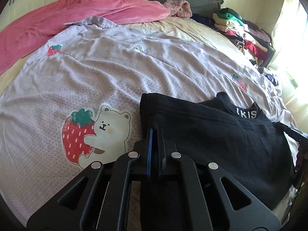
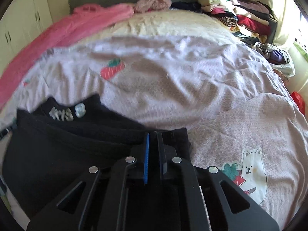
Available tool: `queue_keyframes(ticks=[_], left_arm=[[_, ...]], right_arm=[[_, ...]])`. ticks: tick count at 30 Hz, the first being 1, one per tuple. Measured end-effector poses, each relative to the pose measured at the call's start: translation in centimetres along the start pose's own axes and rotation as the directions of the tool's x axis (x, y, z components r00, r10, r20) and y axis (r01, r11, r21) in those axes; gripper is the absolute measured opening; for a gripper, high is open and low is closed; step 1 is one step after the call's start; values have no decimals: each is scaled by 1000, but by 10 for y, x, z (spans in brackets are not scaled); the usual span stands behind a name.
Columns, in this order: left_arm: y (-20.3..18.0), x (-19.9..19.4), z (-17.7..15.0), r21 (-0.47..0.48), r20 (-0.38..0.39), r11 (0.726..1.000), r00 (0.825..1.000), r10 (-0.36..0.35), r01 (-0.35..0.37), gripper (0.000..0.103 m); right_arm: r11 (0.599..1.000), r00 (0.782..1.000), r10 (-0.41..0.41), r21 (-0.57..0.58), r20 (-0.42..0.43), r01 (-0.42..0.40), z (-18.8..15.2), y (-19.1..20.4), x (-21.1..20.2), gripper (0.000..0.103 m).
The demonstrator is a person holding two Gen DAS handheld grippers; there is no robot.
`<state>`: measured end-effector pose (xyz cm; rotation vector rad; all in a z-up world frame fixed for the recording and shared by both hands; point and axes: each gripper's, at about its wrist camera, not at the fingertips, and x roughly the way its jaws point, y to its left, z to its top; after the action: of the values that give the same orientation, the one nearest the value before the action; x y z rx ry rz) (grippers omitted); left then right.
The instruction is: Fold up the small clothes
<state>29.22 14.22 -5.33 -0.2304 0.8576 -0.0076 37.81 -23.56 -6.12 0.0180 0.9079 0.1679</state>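
Both claws, left claw and right claw, pinch the black garment. It lies on a lilac strawberry-bear quilt covering the bed. Folded clothes are stacked by the sunlit window.

- A bed carries a lilac strawberry-bear quilt.
- Black garment lies on the quilt at the near edge.
- Pink blanket along the far-left edge; stacked clothes in the far-right corner.

From here I see the crumpled black cotton garment motion-blurred in the right wrist view, its white waistband lettering unreadable, its near part hidden under the right tool.
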Motion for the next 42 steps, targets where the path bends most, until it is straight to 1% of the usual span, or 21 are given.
queue_keyframes(ticks=[3, 5, 6, 7, 10, 13, 14, 16, 17, 18, 22, 24, 26, 29, 31, 33, 36, 37, 38, 39, 42], left_arm=[[6, -8, 4, -33, 37, 999, 999, -20, 21, 0], [8, -13, 7, -45, 66, 999, 998, -21, 24, 0], [9, -15, 8, -50, 79, 998, 997, -27, 31, 0], [10, -14, 8, -53, 78, 998, 996, -32, 36, 0], [12, -3, 6, -62, 46, 998, 999, -20, 23, 0], [16, 6, 2, -74, 13, 997, 1000, -3, 4, 1], [17, 6, 2, -81, 13, 997, 1000, -5, 6, 3], [19, 2, 3, -87, 19, 996, 1000, 4, -3, 9], [20, 0, 4, -87, 22, 996, 1000, 7, -5, 11], [20, -3, 5, -88, 27, 996, 1000, 10, -8, 11], [17, -22, 10, -78, 75, 995, 995, 68, -62, 11], [12, -31, 11, -80, 83, 997, 996, 31, -24, 11], [-3, -40, 11, -42, 87, 999, 996, 3, 1, 11], [-36, -51, 4, 55, 96, 998, 995, -25, 20, 11], [-54, -51, -3, 110, 68, 993, 996, -61, 54, 12], [-66, -46, -10, 142, 37, 987, 996, -86, 80, 21], [-78, -29, -22, 192, -28, 978, 996, -82, 86, 28], [-79, -18, -26, 206, -50, 978, 998, -36, 46, 31], [-76, -10, -29, 211, -55, 977, 998, 21, -9, 39], [-72, -4, -32, 213, -55, 976, 997, 51, -38, 48], [-59, 6, -33, 167, -71, 986, 997, 14, -2, 49]], right_arm=[[996, 997, 28, 80, 78, -34, 8, -13, -13, 6], [989, 994, 47, 135, 103, -61, 13, -21, -15, 6], [985, 993, 60, 157, 100, -75, 14, -25, -12, 6], [983, 995, 53, 170, 87, -67, 15, -27, -7, 6], [989, 999, 27, 146, 42, -33, 14, -22, 10, 8], [988, 1000, 22, 155, 18, -24, 12, -21, 16, 16], [987, 999, 23, 159, 22, -27, 12, -21, 14, 24], [987, 999, 10, 160, 51, -18, 11, -24, 2, 28], [987, 998, -4, 163, 64, -7, 10, -26, -4, 40], [985, 996, -16, 175, 86, 0, 8, -30, -14, 45], [986, 993, -7, 166, 120, -13, -4, -37, -42, 46], [991, 994, -3, 130, 109, -11, -13, -34, -52, 49], [996, 997, -6, 88, 83, -1, -24, -27, -56, 51], [999, 999, -20, 45, 27, 19, -39, -15, -51, 51], [999, 1000, -26, 29, 8, 26, -48, -8, -47, 51], [999, 1000, -22, 34, 4, 21, -53, -7, -44, 51], [997, 998, -55, 44, -22, 56, -58, -11, -36, 52], [996, 996, -82, 38, -26, 83, -60, -13, -34, 53], [995, 995, -98, 26, -25, 99, -62, -14, -32, 58], [994, 994, -106, 21, -22, 106, -63, -16, -32, 59], [994, 995, -97, 48, -27, 98, -67, -23, -29, 61]])
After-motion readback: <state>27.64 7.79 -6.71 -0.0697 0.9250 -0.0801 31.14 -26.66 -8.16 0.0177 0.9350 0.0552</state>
